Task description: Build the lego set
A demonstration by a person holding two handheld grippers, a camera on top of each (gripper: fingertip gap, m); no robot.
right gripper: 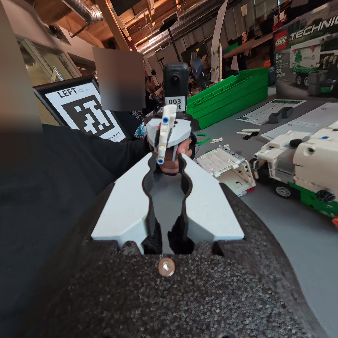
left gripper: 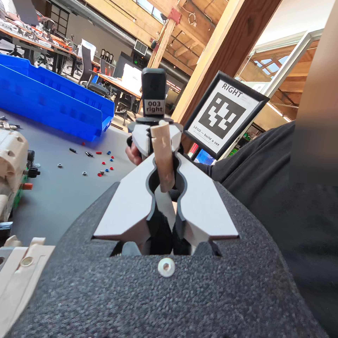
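Note:
My left gripper (left gripper: 164, 159) is shut on a long white beam piece (left gripper: 161, 157) that stands up between its fingertips. In the right wrist view the same piece (right gripper: 164, 135) shows blue pins at its ends, held by the left gripper (right gripper: 165, 136). My right gripper (right gripper: 166, 156) faces it, jaws apart, with the piece's lower end just at its tips, near the left finger. The right gripper also shows in the left wrist view (left gripper: 157, 140), right behind the piece. The partly built white and green truck (right gripper: 292, 173) stands on the grey table to the right.
A white box-shaped sub-assembly (right gripper: 225, 168) lies beside the truck. A green bin (right gripper: 228, 98), the set's box (right gripper: 307, 54) and an instruction booklet (right gripper: 256, 113) stand behind. A blue bin (left gripper: 54, 102) and small loose pins (left gripper: 106, 162) are on the left. The tips of both grippers are at nearly the same place.

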